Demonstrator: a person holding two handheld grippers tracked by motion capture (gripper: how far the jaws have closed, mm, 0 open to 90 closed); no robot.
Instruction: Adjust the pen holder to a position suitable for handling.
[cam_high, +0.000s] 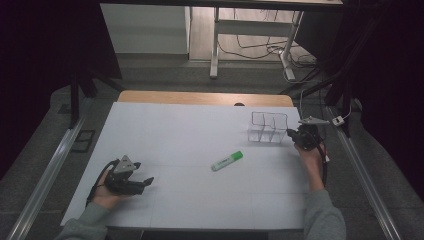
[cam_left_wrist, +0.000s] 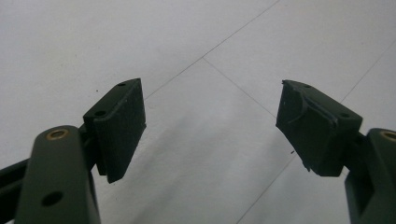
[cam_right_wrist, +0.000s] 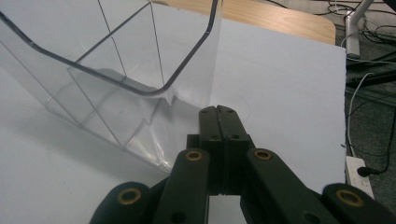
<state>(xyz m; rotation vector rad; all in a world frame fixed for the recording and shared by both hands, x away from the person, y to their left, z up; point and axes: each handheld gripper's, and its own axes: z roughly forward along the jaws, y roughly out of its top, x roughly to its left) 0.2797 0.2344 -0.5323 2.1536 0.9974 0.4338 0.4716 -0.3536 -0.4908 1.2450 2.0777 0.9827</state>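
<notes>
Here the right gripper (cam_right_wrist: 218, 112), jaws pressed together on nothing, sits beside the clear box (cam_right_wrist: 116, 79) near the table's (cam_high: 165, 130) right edge.

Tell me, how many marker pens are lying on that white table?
1: a green highlighter lies near the table's middle, left of the clear organizer; nothing seems hidden.

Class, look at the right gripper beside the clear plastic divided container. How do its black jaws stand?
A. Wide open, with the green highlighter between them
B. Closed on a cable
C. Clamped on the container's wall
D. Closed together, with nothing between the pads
D: in the right gripper view the right gripper has its two pads pressed flat together, beside the clear plastic divided container, whose wall is not between them.
</notes>
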